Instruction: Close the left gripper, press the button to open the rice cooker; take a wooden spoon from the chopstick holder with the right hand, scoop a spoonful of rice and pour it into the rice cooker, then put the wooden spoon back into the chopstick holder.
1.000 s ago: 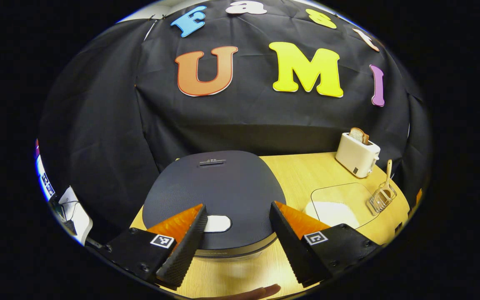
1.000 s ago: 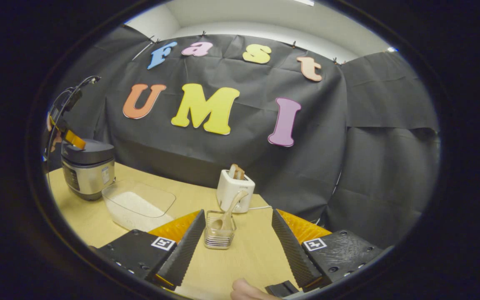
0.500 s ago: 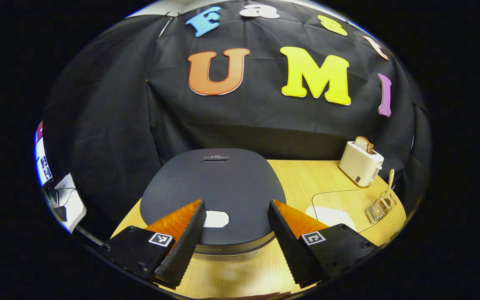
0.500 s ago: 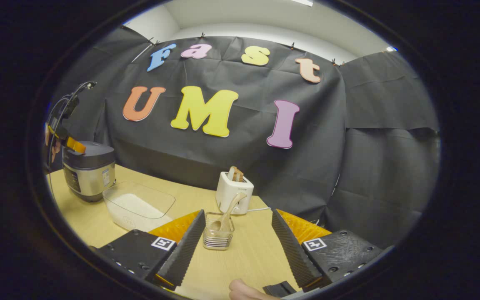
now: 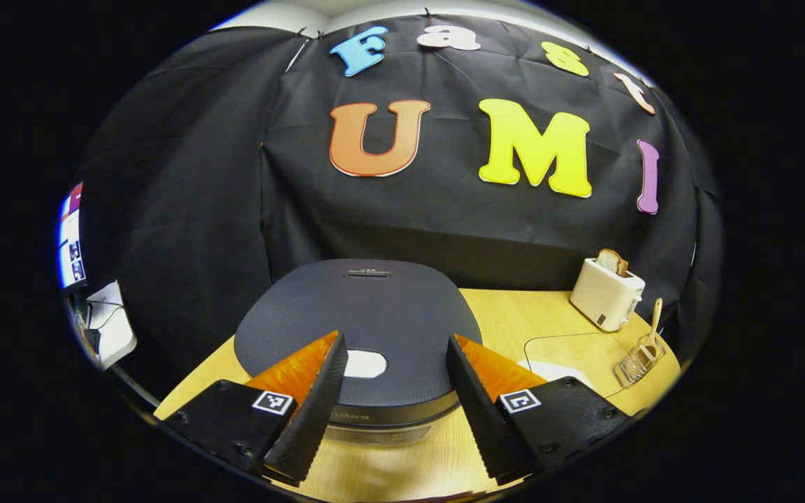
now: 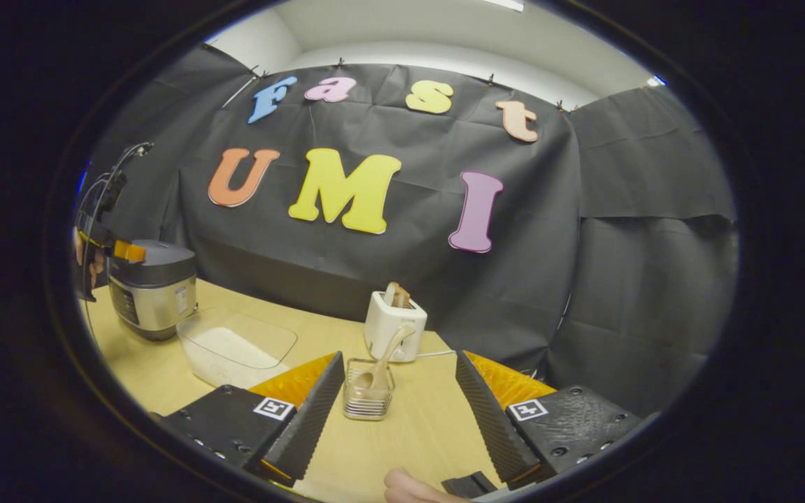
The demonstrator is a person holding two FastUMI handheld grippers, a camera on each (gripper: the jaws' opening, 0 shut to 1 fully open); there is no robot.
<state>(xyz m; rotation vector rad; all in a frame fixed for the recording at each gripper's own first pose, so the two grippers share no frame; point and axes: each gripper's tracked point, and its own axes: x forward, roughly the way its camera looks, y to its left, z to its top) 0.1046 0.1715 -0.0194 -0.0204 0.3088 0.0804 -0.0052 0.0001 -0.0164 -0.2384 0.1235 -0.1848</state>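
Left gripper view sits close above the rice cooker (image 5: 357, 335); right gripper view faces it from farther off, across the table (image 6: 416, 426)

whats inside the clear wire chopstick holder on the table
A light wooden spoon stands in the clear wire chopstick holder, bowl down, handle leaning toward the white toaster behind it. The holder's floor beneath the spoon bowl cannot be made out.
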